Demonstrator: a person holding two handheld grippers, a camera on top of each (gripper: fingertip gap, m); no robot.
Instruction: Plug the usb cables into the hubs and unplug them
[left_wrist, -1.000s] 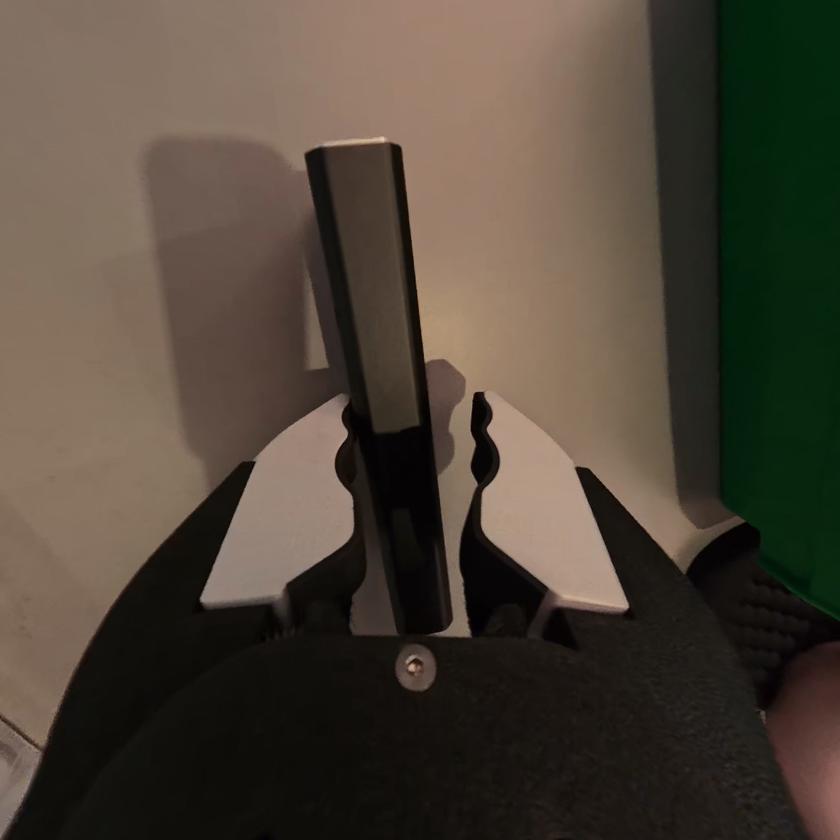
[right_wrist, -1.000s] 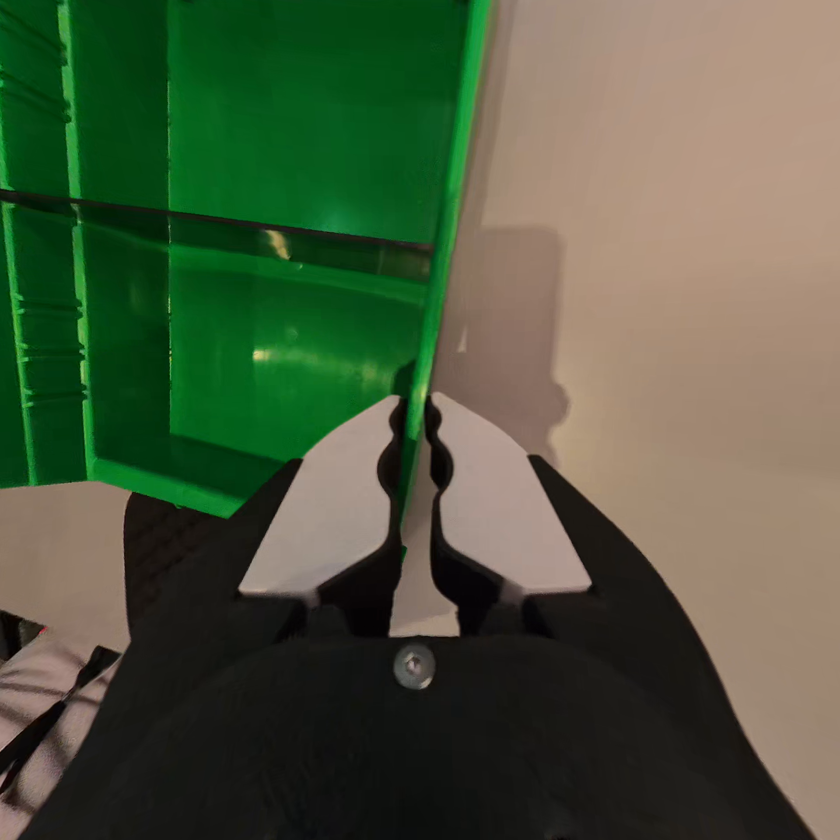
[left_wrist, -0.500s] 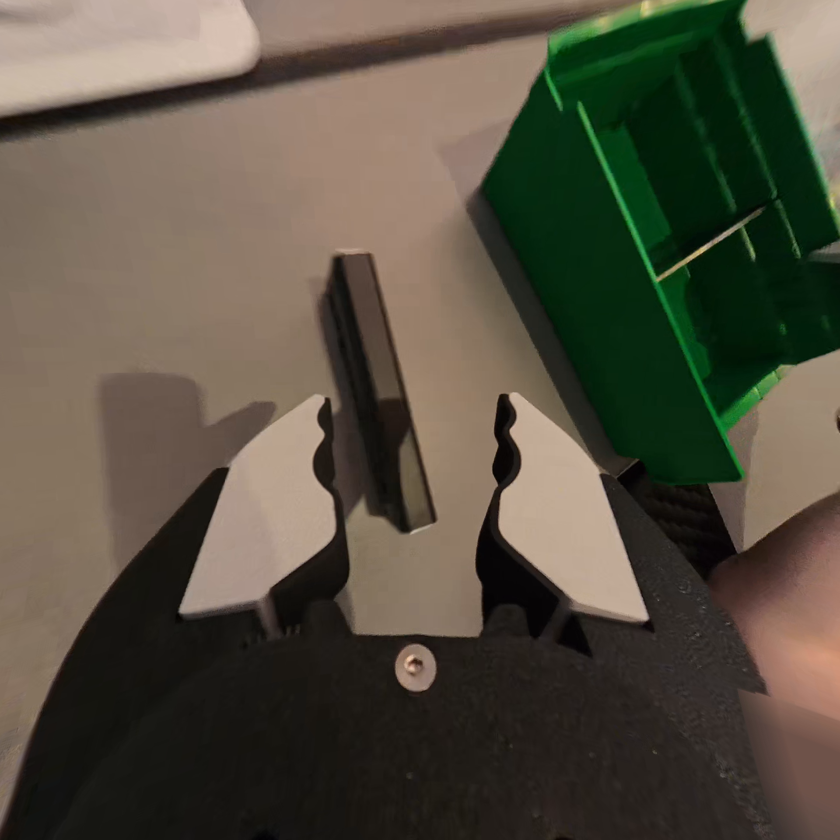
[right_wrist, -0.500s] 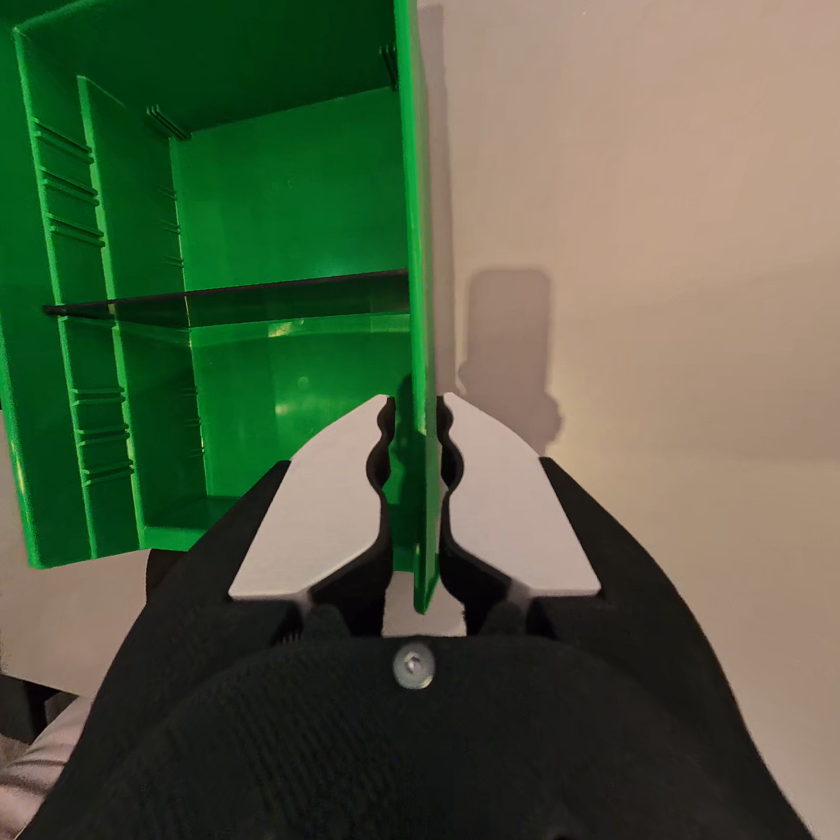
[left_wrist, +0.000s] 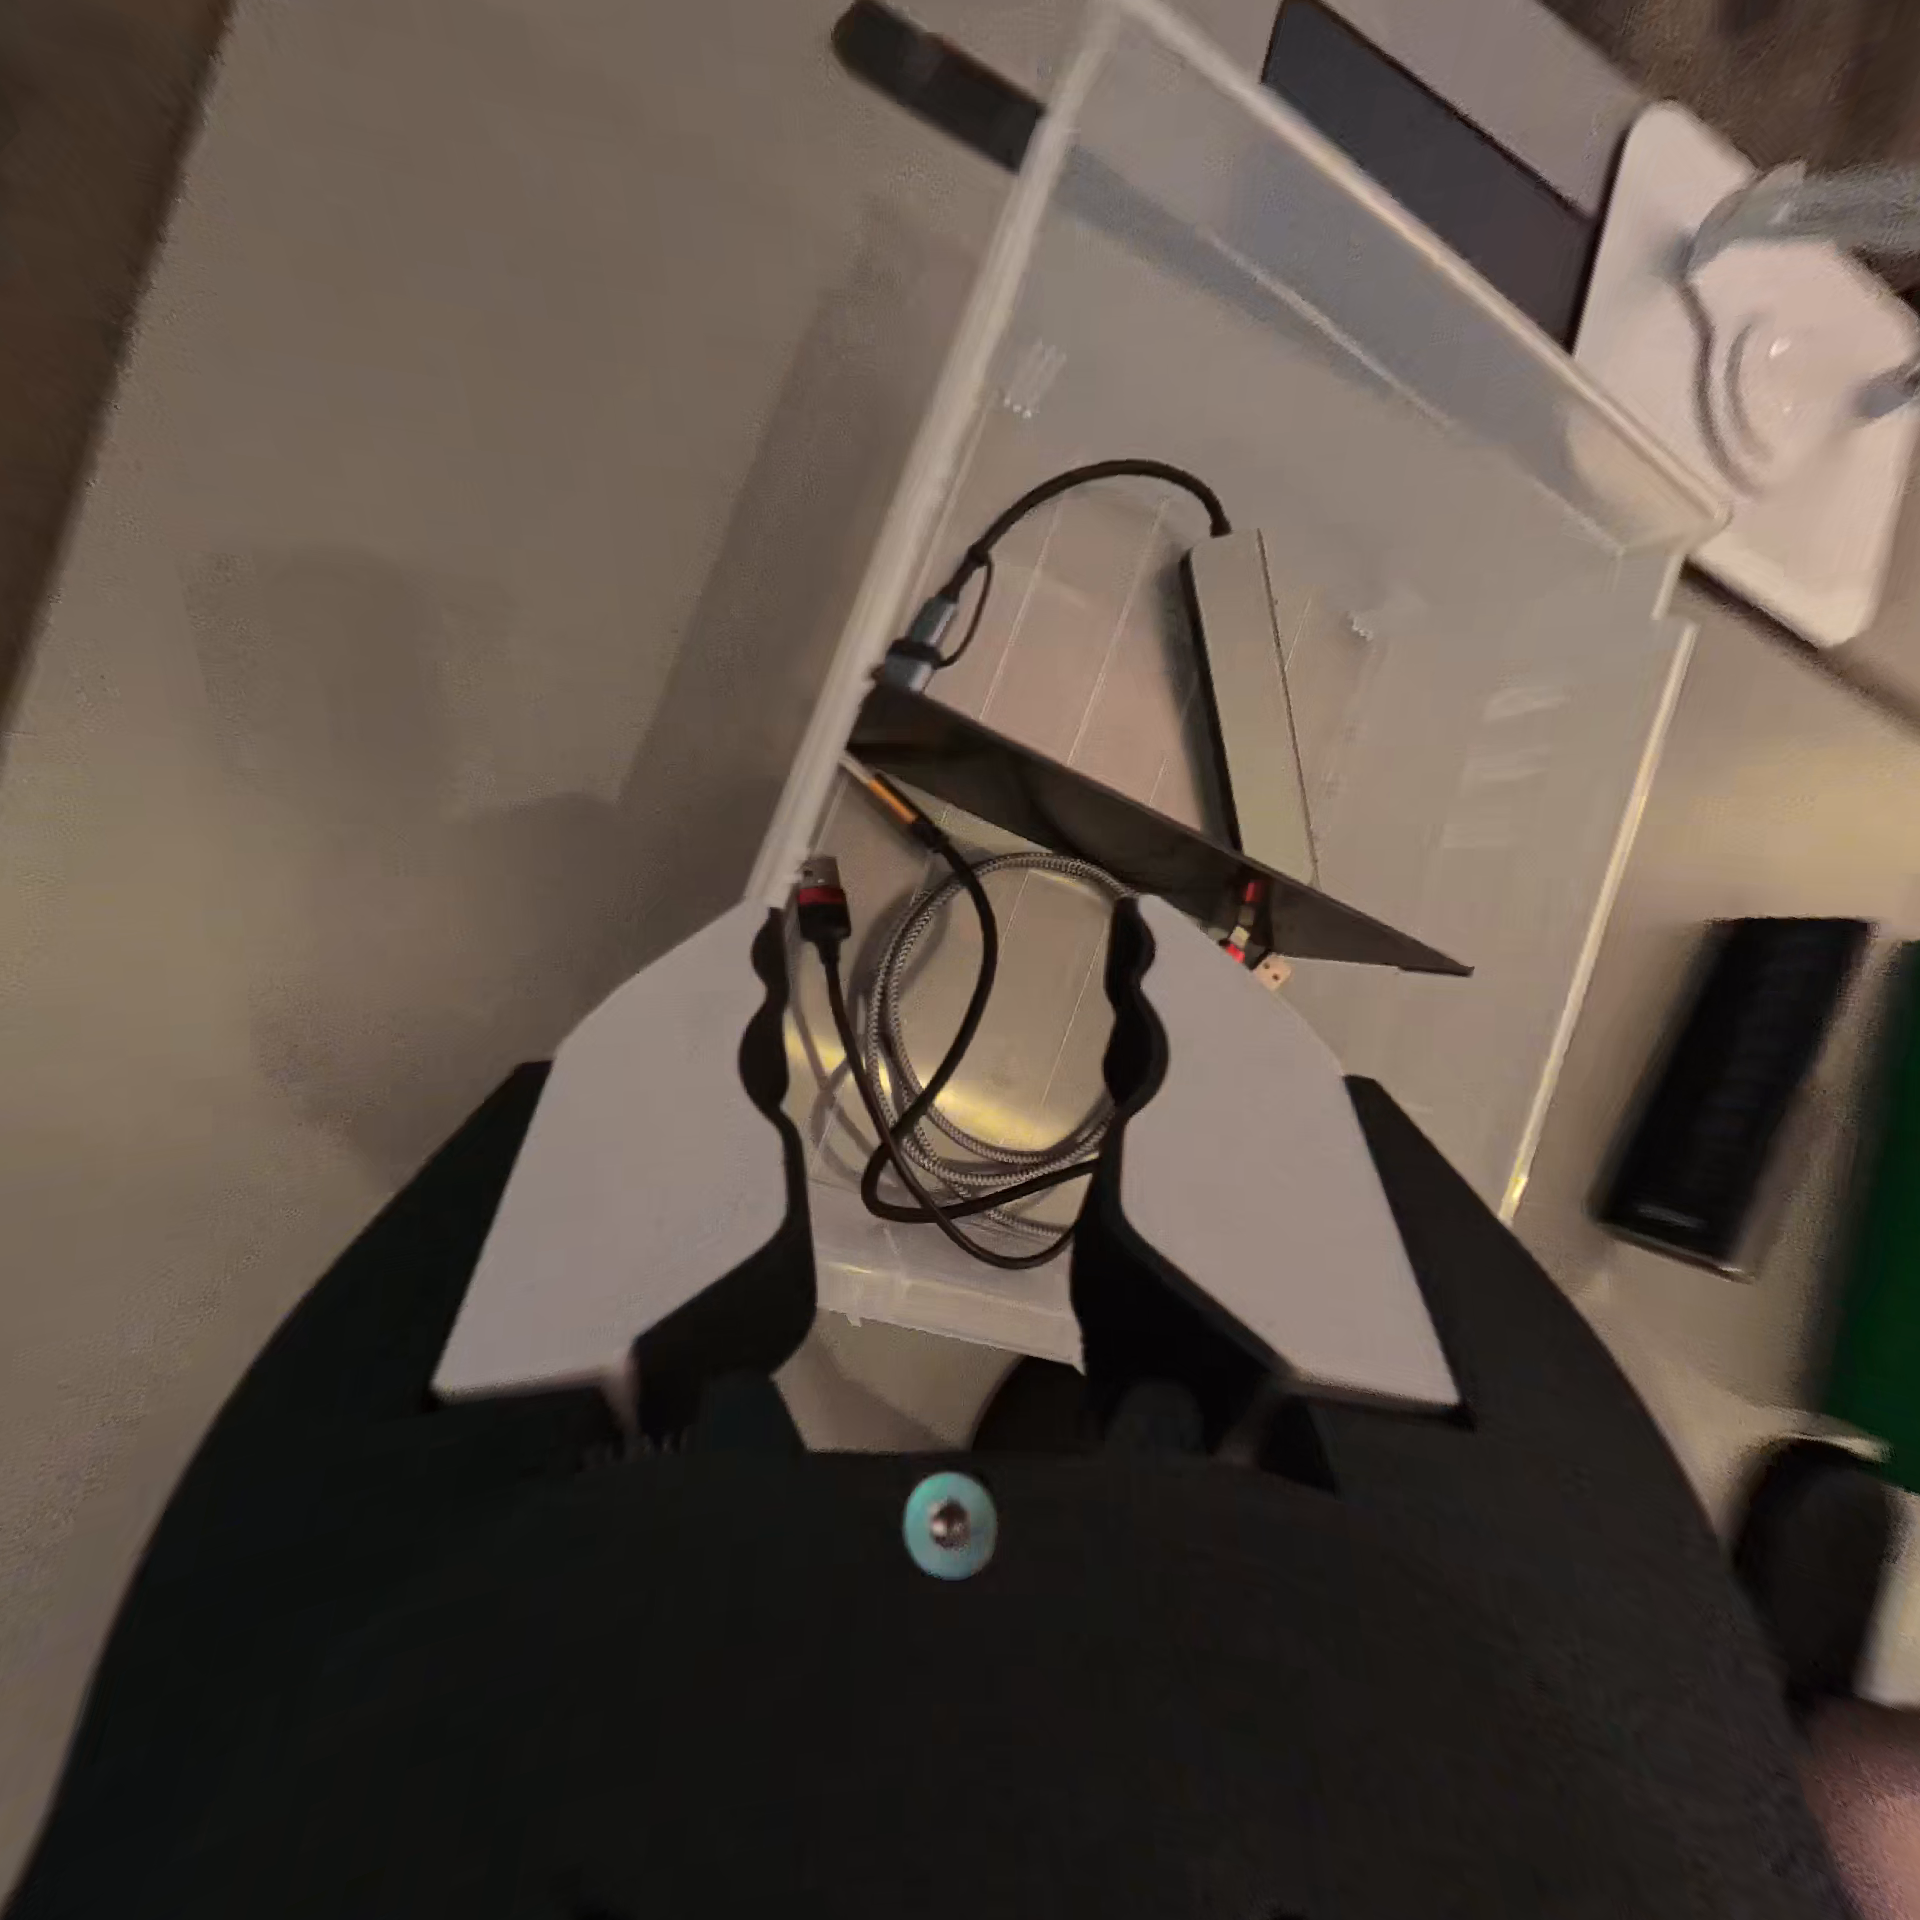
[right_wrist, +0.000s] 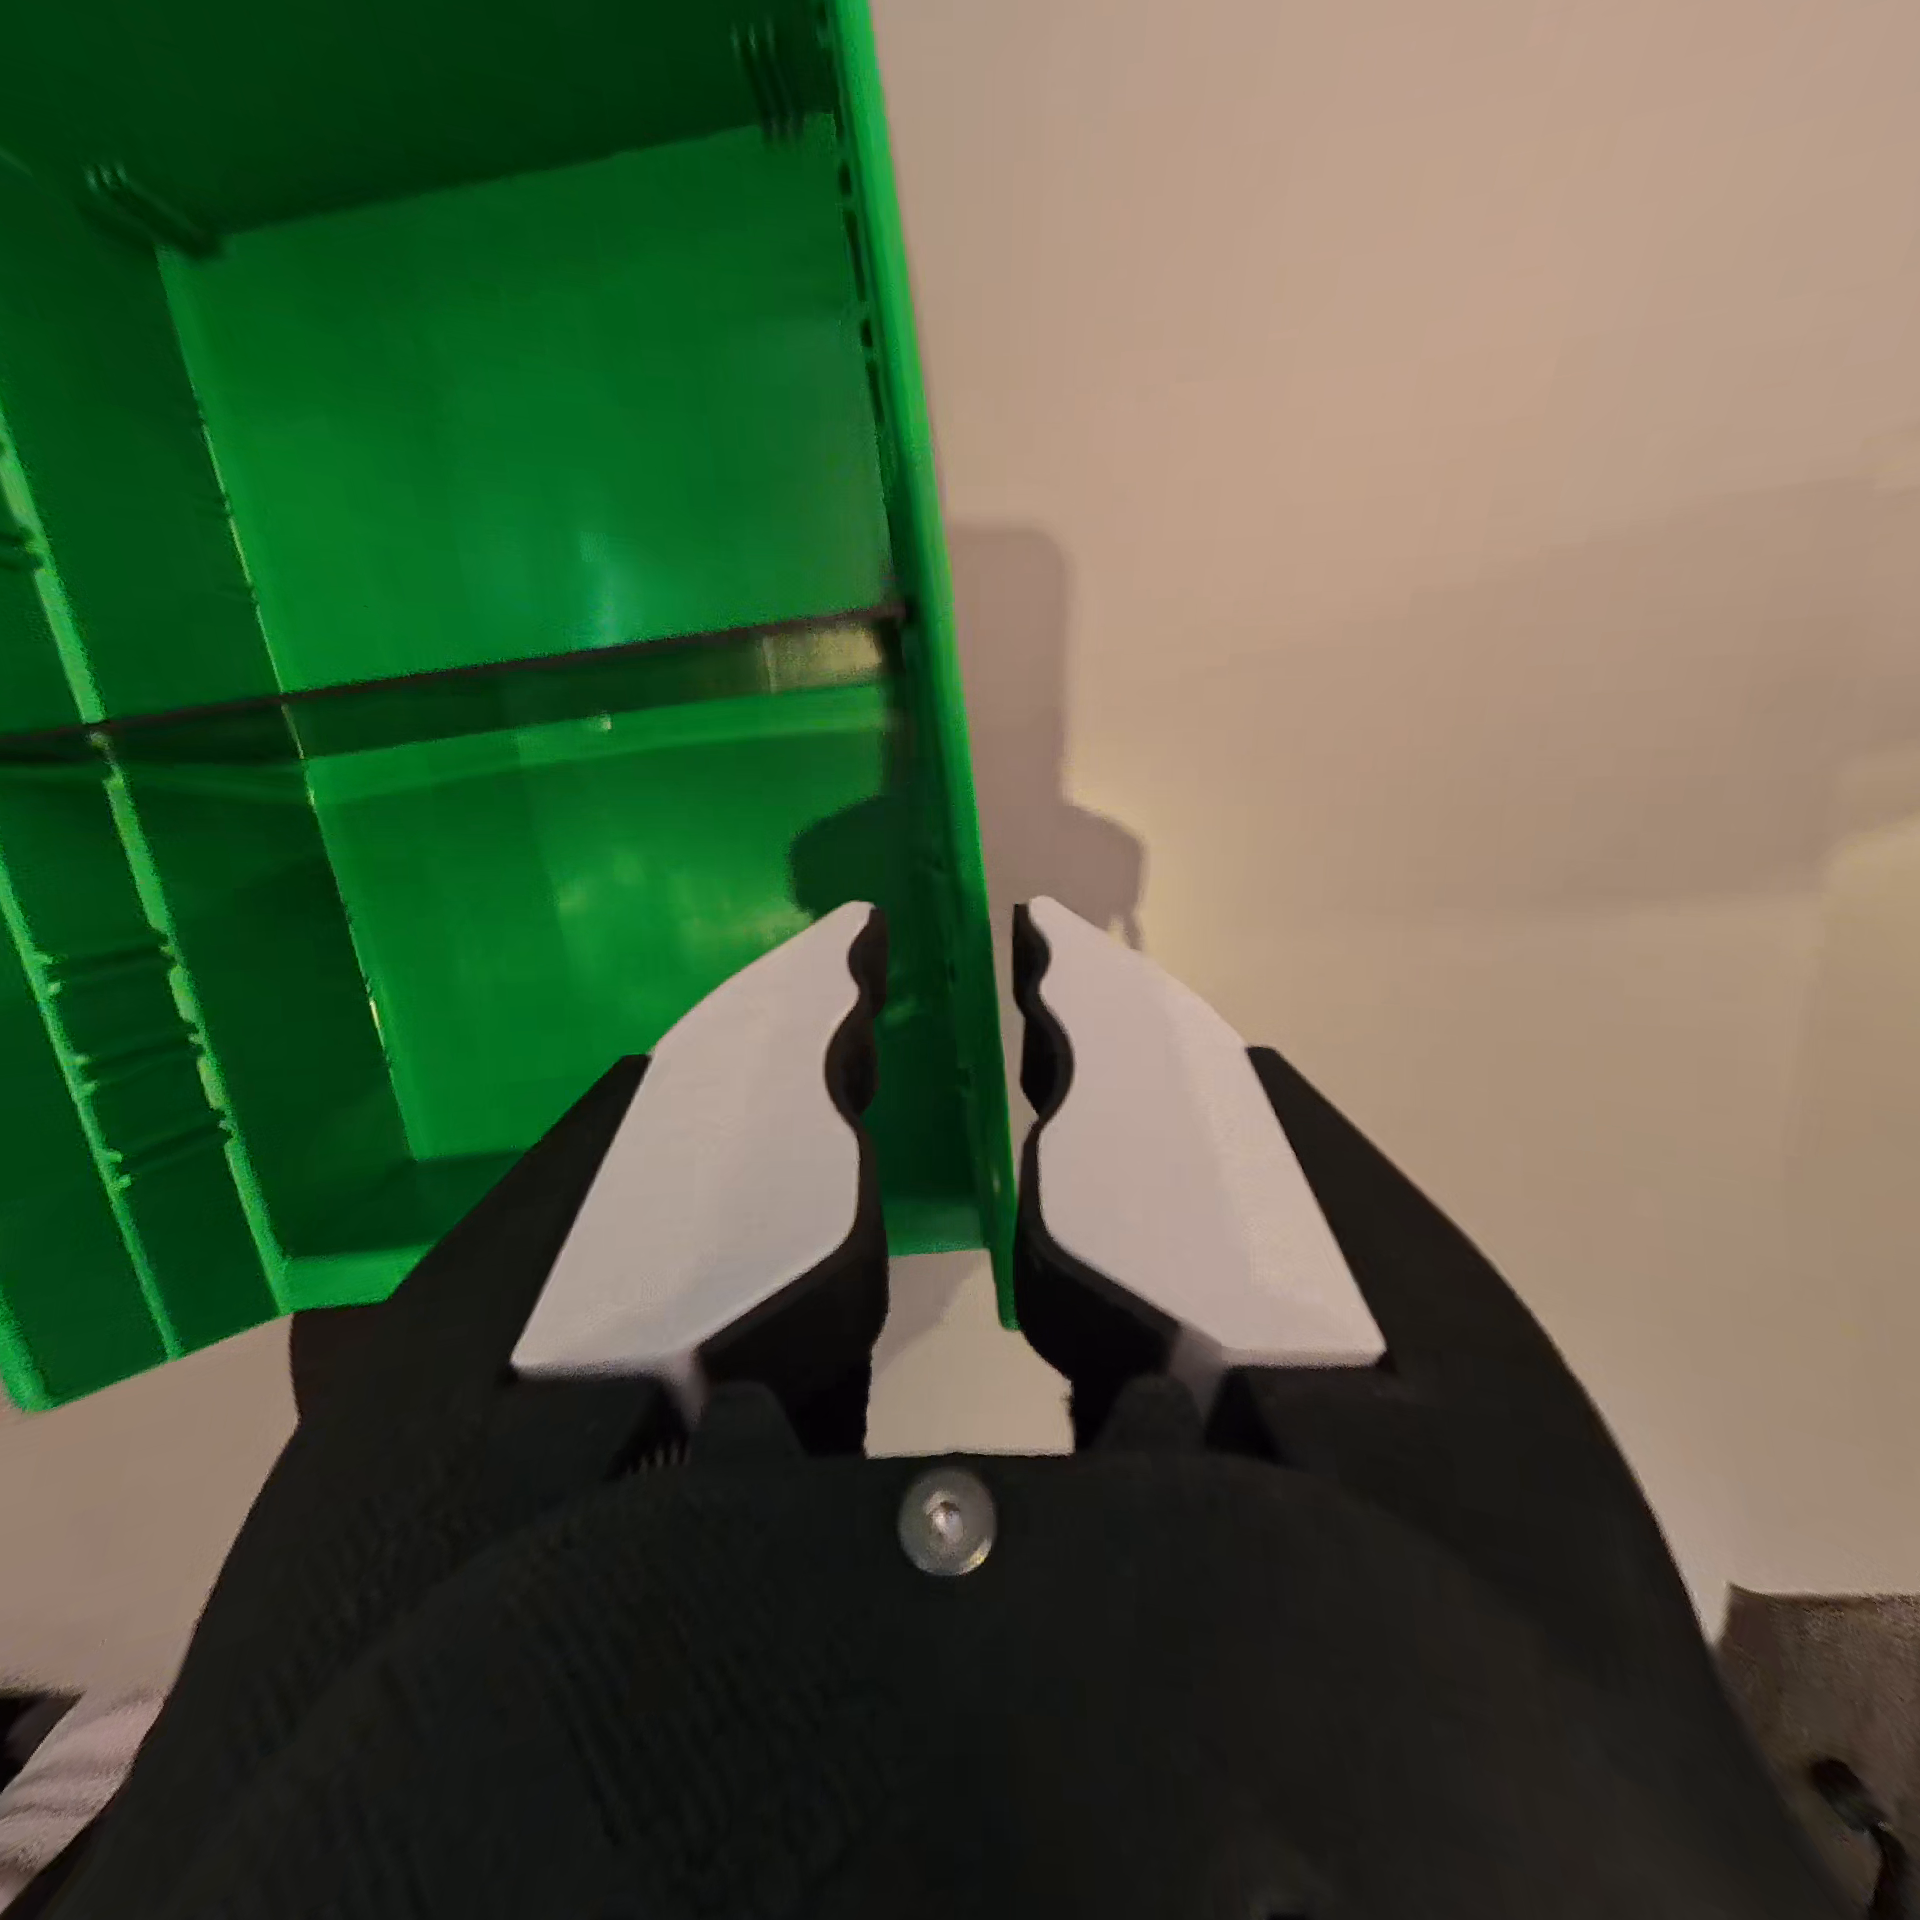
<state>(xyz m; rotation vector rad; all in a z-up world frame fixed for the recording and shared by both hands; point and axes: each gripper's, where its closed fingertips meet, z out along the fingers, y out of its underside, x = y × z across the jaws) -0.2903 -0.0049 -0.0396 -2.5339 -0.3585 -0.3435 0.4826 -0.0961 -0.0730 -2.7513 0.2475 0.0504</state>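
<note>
My left gripper (left_wrist: 948, 914) is open and empty, hovering over a clear plastic bin (left_wrist: 904, 582). A dark divider (left_wrist: 1143, 831) splits the bin. The far part holds a grey hub (left_wrist: 1247, 675) with a black lead (left_wrist: 1091, 488). The near part holds a coiled braided cable (left_wrist: 966, 1039) and a red-and-black USB plug (left_wrist: 821, 904). A black hub (left_wrist: 1745, 1091) lies on the table to the right. My right gripper (right_wrist: 948, 914) straddles the right wall (right_wrist: 935, 520) of an empty green bin (right_wrist: 520, 468). Its jaws stand slightly apart, and the rim lies against the right finger.
The green bin's edge (left_wrist: 1886, 1195) shows at the far right of the left wrist view, just past the black hub. A white object (left_wrist: 1766, 447) and a dark panel (left_wrist: 1434, 135) lie behind the clear bin. The table is beige. My right fingertips sit around 80 cm from my left ones.
My left gripper released the black hub onto the table, then swung over the clear bin. My right gripper's jaws widened around the green wall, and the bin shifted between them.
</note>
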